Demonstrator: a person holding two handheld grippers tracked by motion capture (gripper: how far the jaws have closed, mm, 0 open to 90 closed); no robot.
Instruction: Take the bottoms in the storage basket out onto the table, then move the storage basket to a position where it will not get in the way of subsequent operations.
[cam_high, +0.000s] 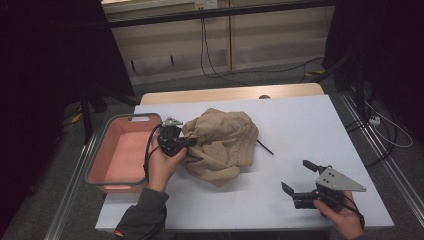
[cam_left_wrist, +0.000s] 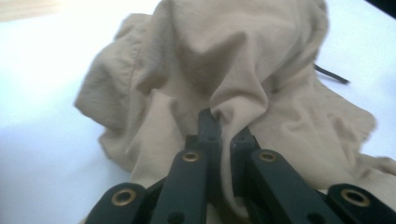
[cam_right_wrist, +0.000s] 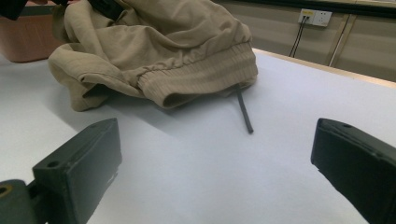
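Black jaws of my left gripper (cam_left_wrist: 219, 140) are clenching a fold of the crumpled tan garment (cam_high: 222, 145), which is lying mid-table on the white table (cam_high: 300, 130) beside the pink bin (cam_high: 122, 152). Near the front edge, my right gripper (cam_high: 295, 176) is resting released, well apart from the cloth's black drawstring (cam_right_wrist: 243, 112).

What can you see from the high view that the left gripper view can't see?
The high view takes in the pink bin beside the table, the person's left hand, and the right gripper resting apart from the cloth with its jaws wide open. The left gripper view looks close along its own jaws, which are shut on a fold of the tan garment. Both show the tan garment crumpled on the white table, the black drawstring poking out from under it, and the left gripper.
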